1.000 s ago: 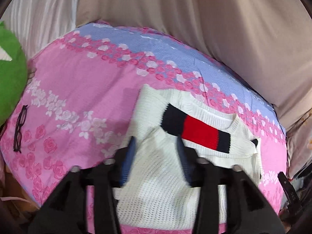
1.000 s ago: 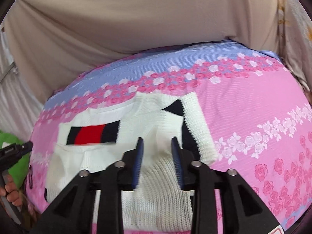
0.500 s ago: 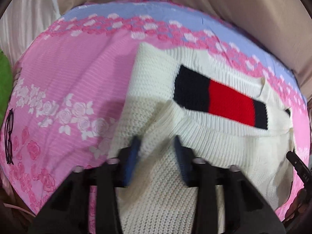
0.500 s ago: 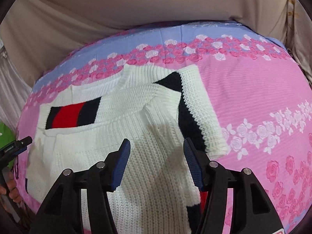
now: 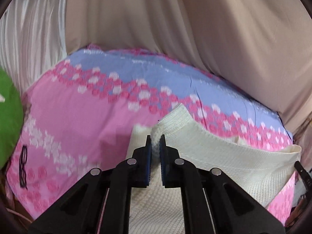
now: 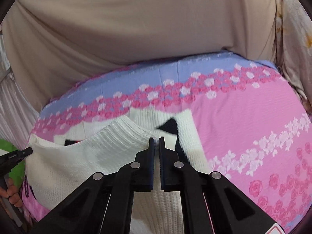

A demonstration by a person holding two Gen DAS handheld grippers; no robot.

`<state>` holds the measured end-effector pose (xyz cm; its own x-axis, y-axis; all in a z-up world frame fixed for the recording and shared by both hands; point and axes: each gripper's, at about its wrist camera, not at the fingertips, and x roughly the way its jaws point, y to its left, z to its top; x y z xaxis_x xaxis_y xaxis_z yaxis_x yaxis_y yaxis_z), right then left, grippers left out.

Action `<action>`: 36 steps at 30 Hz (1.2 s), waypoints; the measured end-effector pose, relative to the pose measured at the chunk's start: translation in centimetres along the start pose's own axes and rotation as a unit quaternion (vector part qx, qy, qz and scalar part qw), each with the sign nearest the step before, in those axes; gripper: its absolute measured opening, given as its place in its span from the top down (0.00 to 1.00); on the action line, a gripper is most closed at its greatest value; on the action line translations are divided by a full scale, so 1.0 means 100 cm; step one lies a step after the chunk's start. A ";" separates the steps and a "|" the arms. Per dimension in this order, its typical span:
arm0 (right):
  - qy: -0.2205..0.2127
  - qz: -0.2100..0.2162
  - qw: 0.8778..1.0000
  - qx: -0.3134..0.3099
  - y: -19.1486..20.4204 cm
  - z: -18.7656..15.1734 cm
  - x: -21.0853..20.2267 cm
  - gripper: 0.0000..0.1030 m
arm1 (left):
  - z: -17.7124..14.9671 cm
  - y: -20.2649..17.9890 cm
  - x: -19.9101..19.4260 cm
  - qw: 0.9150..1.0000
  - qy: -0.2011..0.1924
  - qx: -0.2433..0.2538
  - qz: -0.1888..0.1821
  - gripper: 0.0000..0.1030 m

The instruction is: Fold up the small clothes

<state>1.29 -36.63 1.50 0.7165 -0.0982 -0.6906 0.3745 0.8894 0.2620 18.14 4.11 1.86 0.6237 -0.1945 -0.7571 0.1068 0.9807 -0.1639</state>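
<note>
A small white knit sweater (image 5: 224, 156) with a navy and red stripe lies on a pink and lilac floral sheet (image 5: 81, 113). My left gripper (image 5: 155, 142) is shut on the sweater's left edge and lifts it, so the knit stretches taut to the right. My right gripper (image 6: 156, 142) is shut on the sweater (image 6: 81, 167) at its right edge, lifted too. A folded sleeve with a navy patch (image 6: 171, 125) lies just beyond. The left gripper's tip (image 6: 17, 154) shows at the sweater's far corner in the right wrist view.
A beige curtain (image 5: 214, 29) hangs behind the bed. A green cushion (image 5: 7, 120) sits at the left edge, with black glasses (image 5: 23, 165) on the sheet near it. Bare pink floral sheet (image 6: 263, 136) spreads to the right of the sweater.
Both grippers went from open over the flat sweater to shut on its edges. The near part of the sweater is now lifted off the sheet and hides the red stripe.
</note>
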 end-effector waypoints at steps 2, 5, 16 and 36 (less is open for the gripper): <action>-0.016 0.001 1.000 0.007 -0.001 0.025 0.010 0.96 | 0.014 -0.003 0.021 1.000 0.002 0.002 0.014 0.94; -0.012 -0.009 1.000 0.006 0.002 0.048 0.046 0.96 | 0.018 -0.011 0.076 0.998 0.035 0.017 0.047 0.93; 0.081 -0.033 0.995 0.037 -0.017 0.004 0.104 0.74 | -0.028 0.017 0.073 0.997 0.071 0.012 0.034 0.75; 0.095 -0.048 0.991 0.078 -0.063 -0.097 0.015 0.93 | -0.139 0.056 0.050 0.983 0.157 -0.030 0.094 0.75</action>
<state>-5.70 -38.11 -7.68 0.5549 -0.0810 -0.8280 0.5335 0.7983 0.2794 11.07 8.29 -11.66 0.3583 -0.0162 -0.9334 -0.0386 0.9987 -0.0321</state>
